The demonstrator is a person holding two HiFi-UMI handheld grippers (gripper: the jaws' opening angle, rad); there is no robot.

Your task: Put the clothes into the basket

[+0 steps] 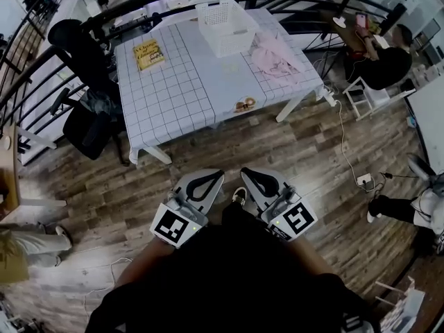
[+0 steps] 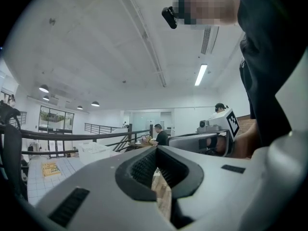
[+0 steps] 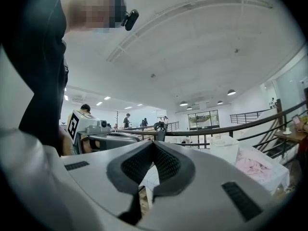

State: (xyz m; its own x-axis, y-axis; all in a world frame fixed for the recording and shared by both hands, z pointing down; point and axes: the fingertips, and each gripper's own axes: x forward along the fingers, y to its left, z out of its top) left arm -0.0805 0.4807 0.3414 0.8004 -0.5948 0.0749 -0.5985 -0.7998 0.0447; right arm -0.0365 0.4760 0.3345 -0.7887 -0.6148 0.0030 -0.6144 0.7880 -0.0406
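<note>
A white lattice basket (image 1: 225, 26) stands at the far side of a table (image 1: 173, 92) covered with a grid-pattern cloth. Pink clothes (image 1: 277, 54) lie crumpled on the cloth just right of the basket. Both grippers hang close to my body over the wooden floor, well short of the table. The left gripper (image 1: 211, 175) and the right gripper (image 1: 247, 175) are both shut with nothing between their jaws. In the right gripper view the pink clothes (image 3: 254, 166) and the basket (image 3: 224, 142) appear at the right. The left gripper view shows the basket (image 2: 94, 150) at the left.
A yellow book (image 1: 148, 54) and a small brown item (image 1: 244, 105) lie on the cloth. A black office chair (image 1: 80, 54) stands left of the table. A black railing (image 1: 41, 61) curves behind. A seated person (image 1: 388, 61), a white stool (image 1: 368, 96) and floor cables (image 1: 364, 180) are at the right.
</note>
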